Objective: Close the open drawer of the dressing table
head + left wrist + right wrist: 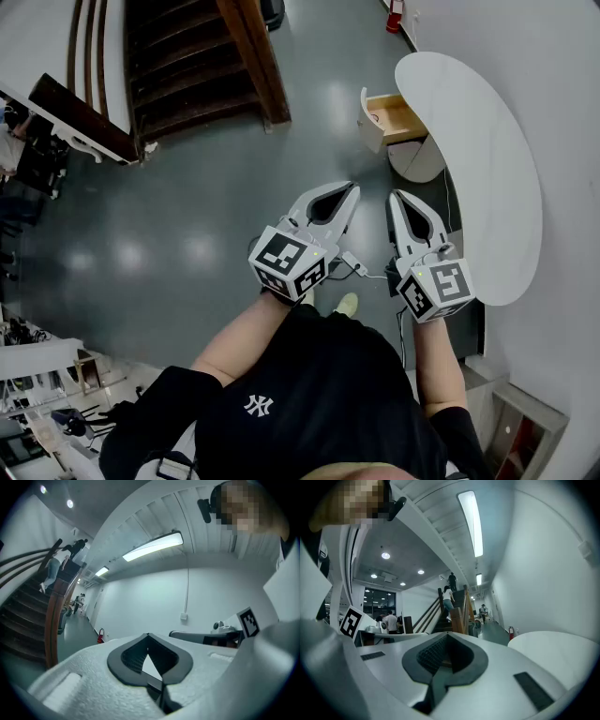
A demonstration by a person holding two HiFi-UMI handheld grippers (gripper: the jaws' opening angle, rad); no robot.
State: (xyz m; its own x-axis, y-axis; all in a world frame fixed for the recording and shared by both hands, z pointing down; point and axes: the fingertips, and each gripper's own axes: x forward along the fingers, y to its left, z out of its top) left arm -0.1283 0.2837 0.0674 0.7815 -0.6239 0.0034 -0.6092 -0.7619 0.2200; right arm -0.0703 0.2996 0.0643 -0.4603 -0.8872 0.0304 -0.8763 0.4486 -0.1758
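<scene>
1. Drawer (397, 116) stands pulled out from the far end of the dressing table (492, 178), jutting sideways from its edge over the grey floor (187, 187).
2. It lies ahead of both my grippers and well apart from them. Its slide axis runs crosswise to my reach, so I judge the push must go toward the table.
3. My left gripper (351, 188) hangs on the floor side of the table, the side the drawer front (368, 122) faces. My right gripper (396, 195) hangs just beside the table's edge.
4. Jaws on both are pressed together at the tips, with nothing between them.
5. The drawer is a shallow box of pale wood with a white, curved front. The tabletop is a smooth white oval, and the floor is glossy.
</scene>
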